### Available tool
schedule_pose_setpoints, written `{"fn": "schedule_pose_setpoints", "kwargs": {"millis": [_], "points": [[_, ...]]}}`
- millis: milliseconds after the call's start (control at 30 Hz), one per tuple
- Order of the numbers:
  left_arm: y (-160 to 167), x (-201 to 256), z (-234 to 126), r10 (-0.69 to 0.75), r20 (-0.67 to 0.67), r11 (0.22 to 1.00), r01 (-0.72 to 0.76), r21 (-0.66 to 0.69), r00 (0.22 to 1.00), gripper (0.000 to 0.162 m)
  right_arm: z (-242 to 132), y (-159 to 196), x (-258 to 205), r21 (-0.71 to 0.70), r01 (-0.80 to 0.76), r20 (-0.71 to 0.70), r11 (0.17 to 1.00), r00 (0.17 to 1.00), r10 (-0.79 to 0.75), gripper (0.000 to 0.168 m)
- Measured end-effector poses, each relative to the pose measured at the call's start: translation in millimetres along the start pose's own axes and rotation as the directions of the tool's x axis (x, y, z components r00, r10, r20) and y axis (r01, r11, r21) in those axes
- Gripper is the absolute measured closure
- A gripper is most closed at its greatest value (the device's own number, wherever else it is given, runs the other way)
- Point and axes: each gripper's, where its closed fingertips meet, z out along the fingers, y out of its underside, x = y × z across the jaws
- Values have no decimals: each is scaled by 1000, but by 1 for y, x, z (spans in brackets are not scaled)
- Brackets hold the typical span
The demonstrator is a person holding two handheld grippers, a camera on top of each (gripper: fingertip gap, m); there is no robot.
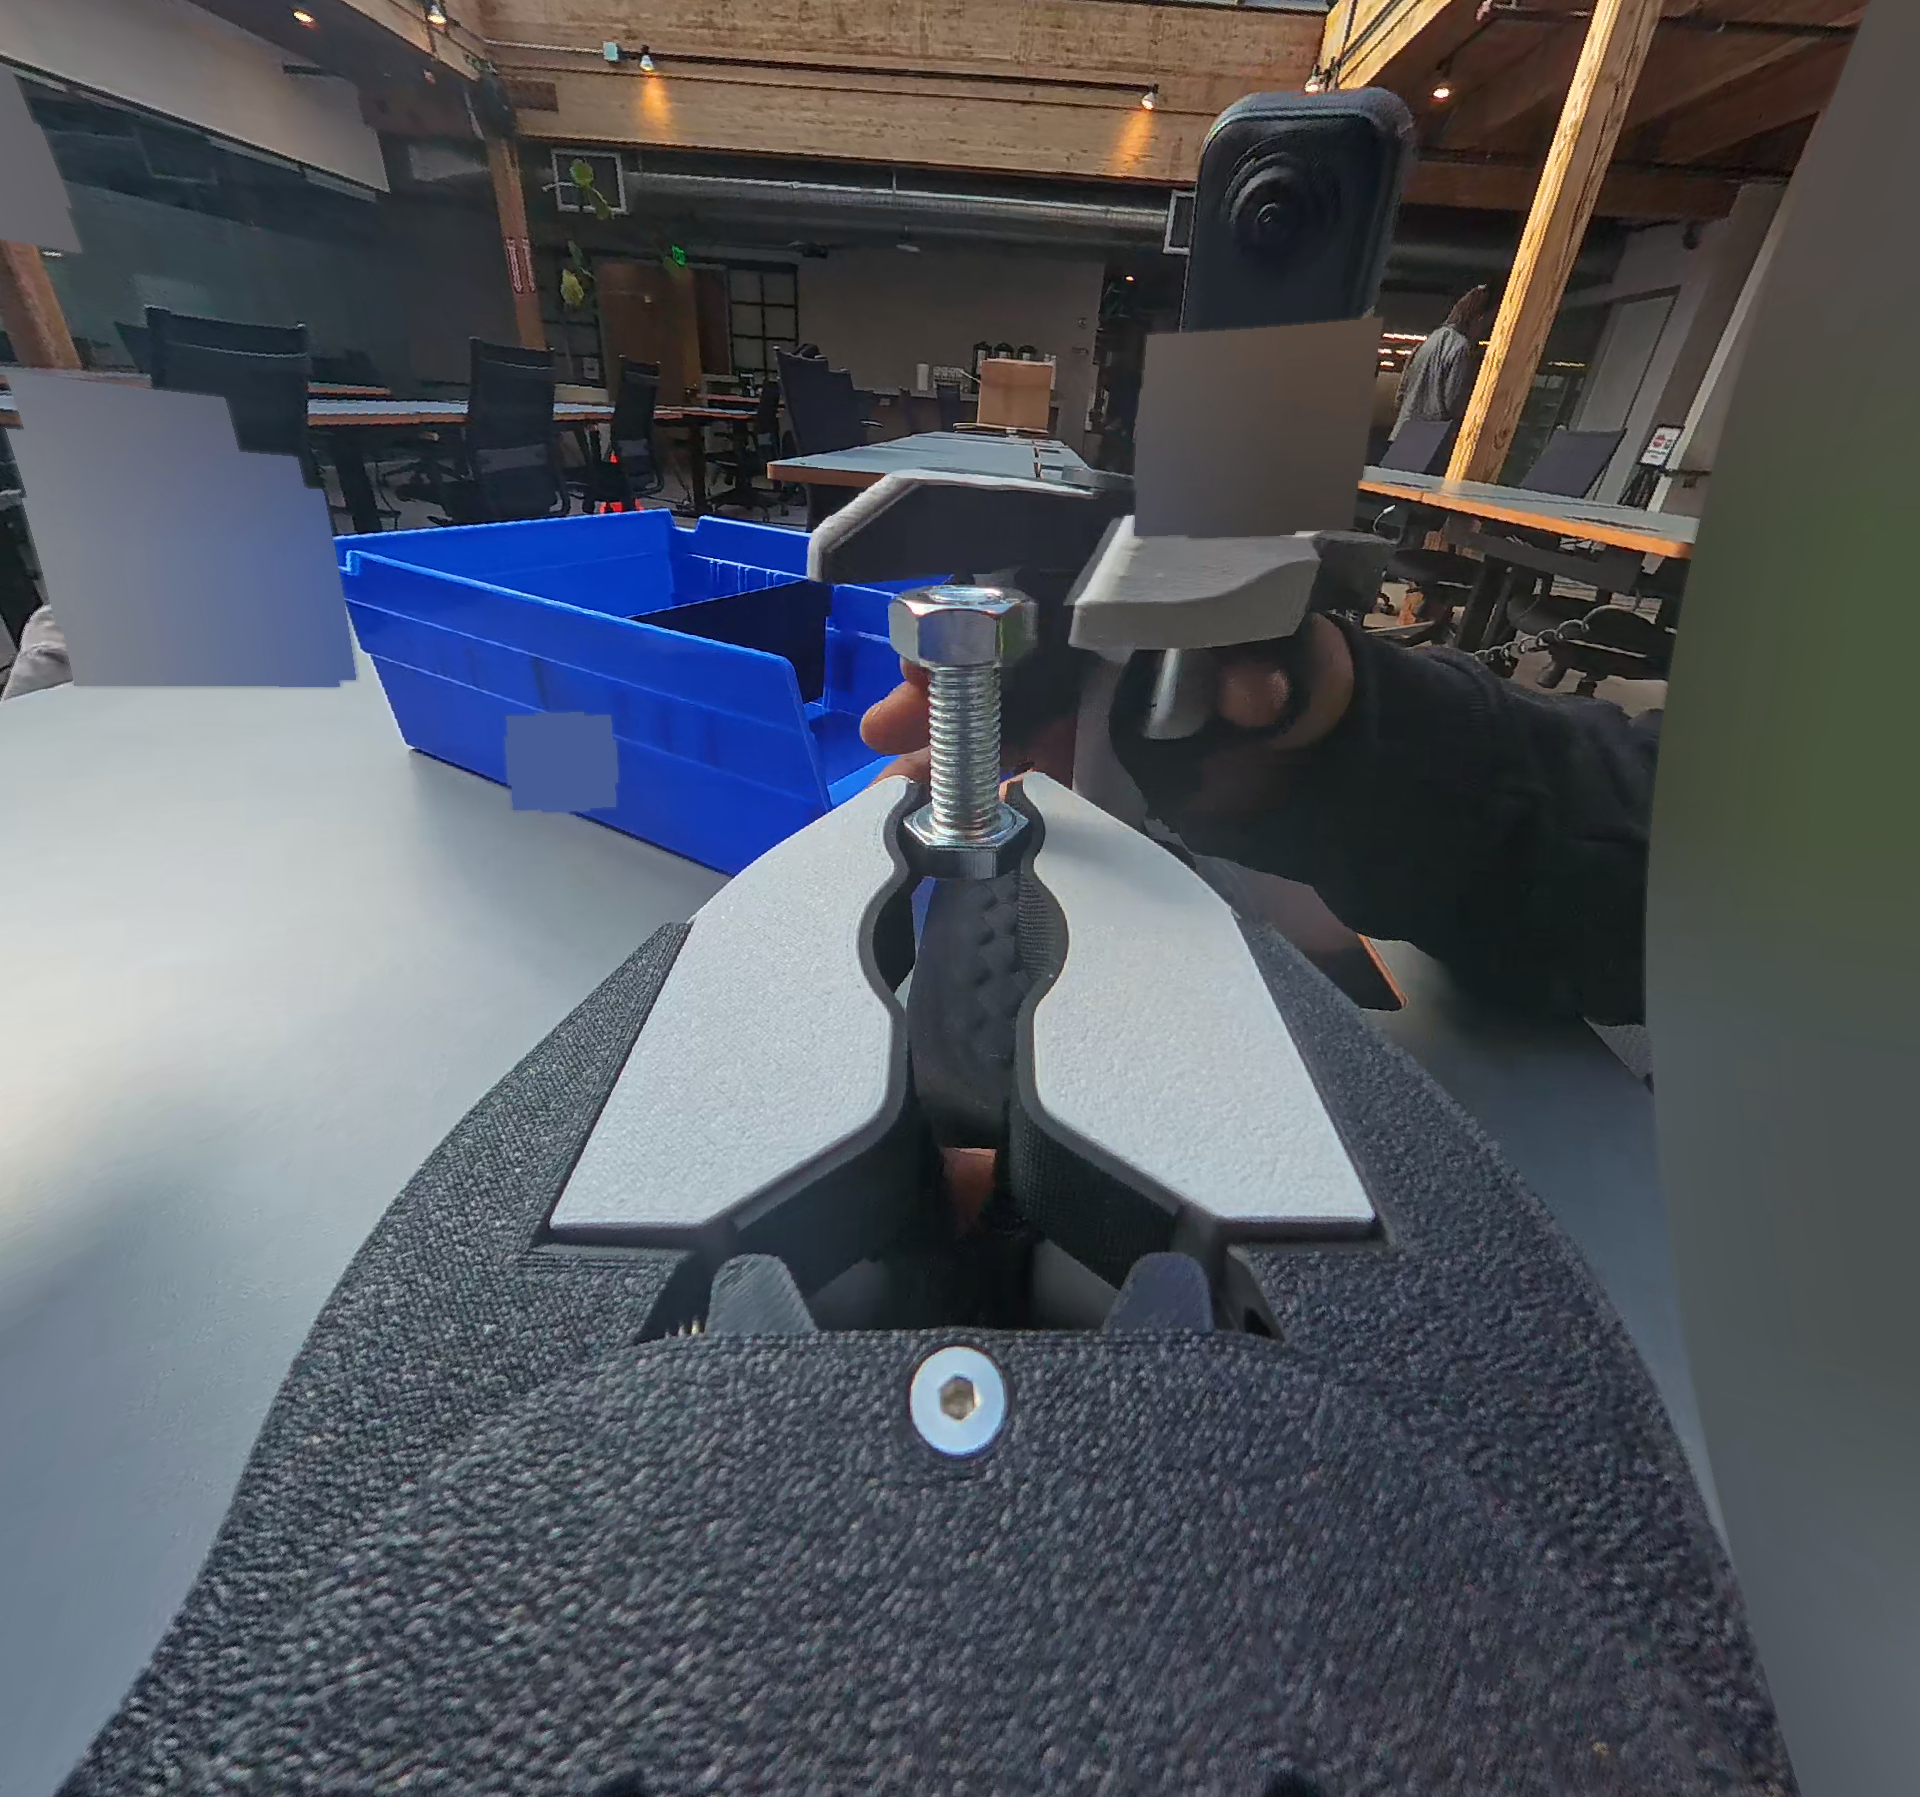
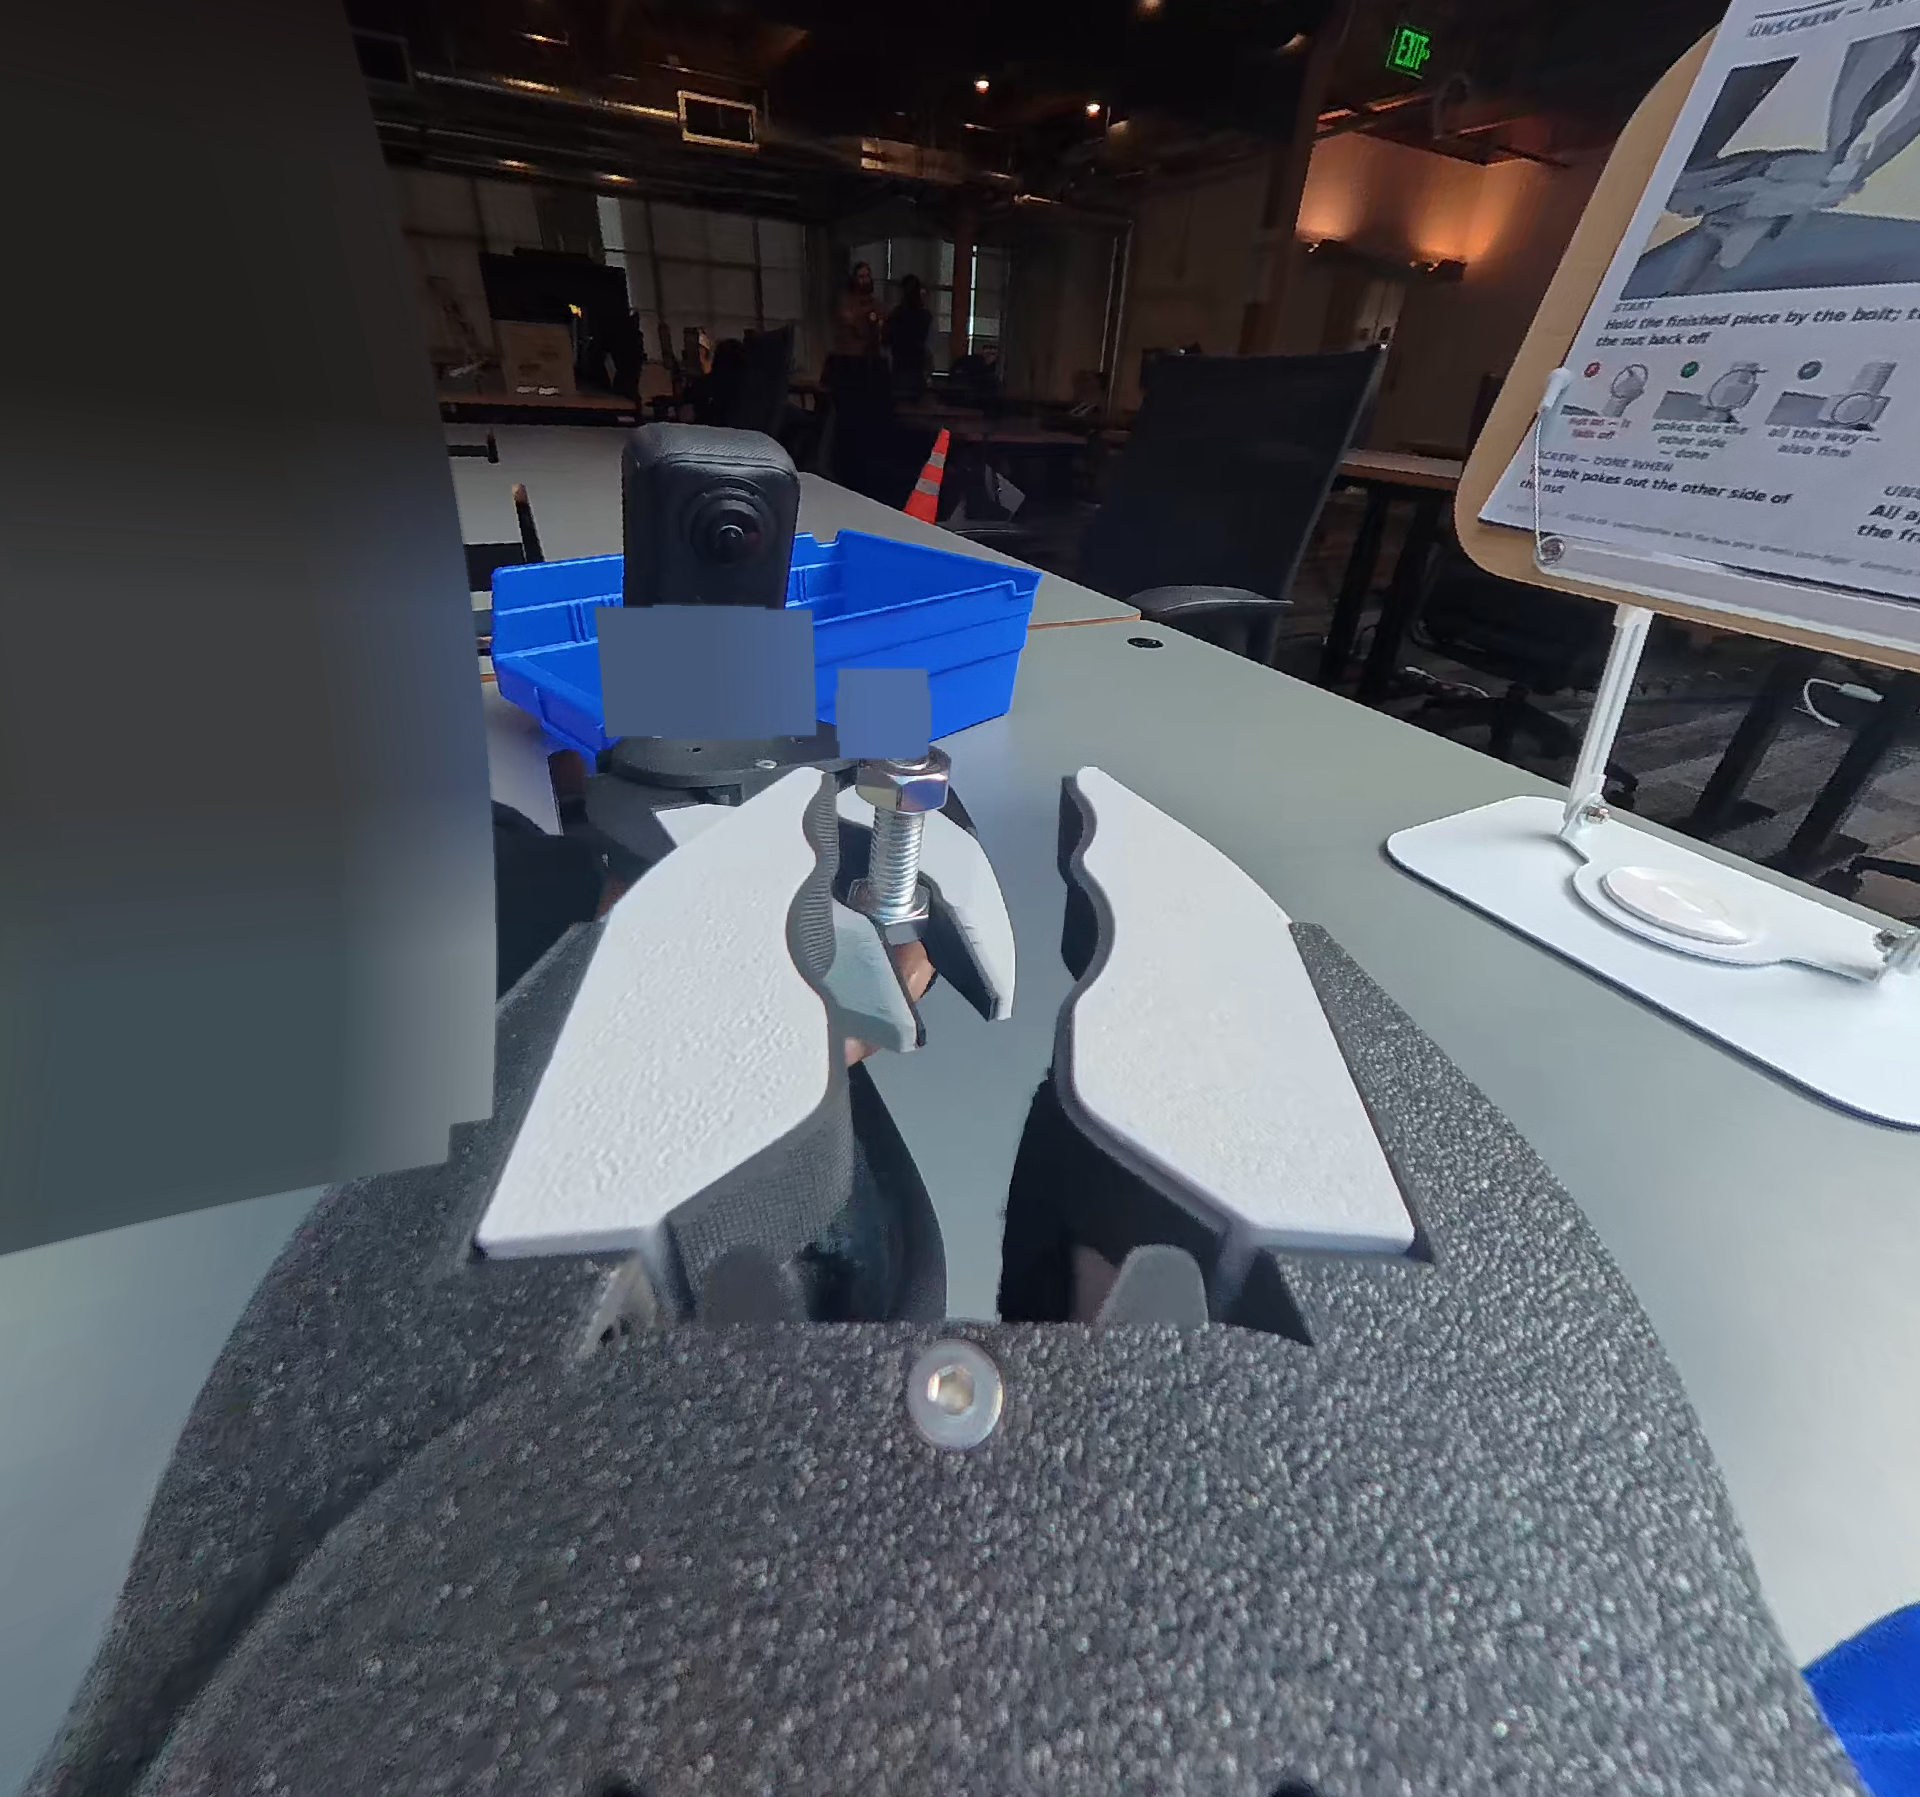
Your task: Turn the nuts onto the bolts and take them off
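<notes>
A silver bolt [image 1: 964, 750] stands upright with its hex head [image 1: 961, 627] on top. A silver nut [image 1: 964, 835] sits low on its thread. My left gripper [image 1: 966, 791] is shut on the nut and holds it above the grey table [image 1: 260, 916]. The right wrist view shows the bolt [image 2: 896, 848], the nut [image 2: 902, 908] and the left gripper [image 2: 930, 978] from the other side. My right gripper [image 2: 951, 791] is open and empty. Its fingertips sit either side of the bolt head [image 2: 906, 779], apart from it. The left wrist view shows the right gripper [image 1: 951, 578] behind the head, held by a gloved hand [image 1: 1403, 781].
A blue plastic bin [image 1: 582, 646] stands on the table behind the bolt; it also shows in the right wrist view [image 2: 935, 625]. An instruction sheet [image 2: 1714, 293] on a white stand [image 2: 1662, 937] is at the right. Tables and office chairs fill the room behind. There is about 4 cm between the tips of the two grippers.
</notes>
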Motion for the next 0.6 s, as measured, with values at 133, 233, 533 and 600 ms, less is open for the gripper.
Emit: {"fn": "schedule_pose_setpoints", "kwargs": {"millis": [133, 233, 533, 600], "points": [[0, 0, 0, 2, -1, 1000, -2, 0, 1000, 147, 15, 4, -3, -15, 3, 11, 1000, 1000, -2, 114], [0, 0, 0, 2, -2, 1000, -2, 0, 1000, 147, 24, 6, -1, -21, -8, 6, 1000, 1000, 8, 113], [0, 0, 0, -2, -1, 1000, 2, 2, 1000, 147, 10, 3, 2, -8, 4, -16, 1000, 1000, -4, 128], [0, 0, 0, -2, -1, 1000, 2, 3, 1000, 147, 4, 3, 2, -5, 16, -22, 1000, 1000, -16, 132]]}}
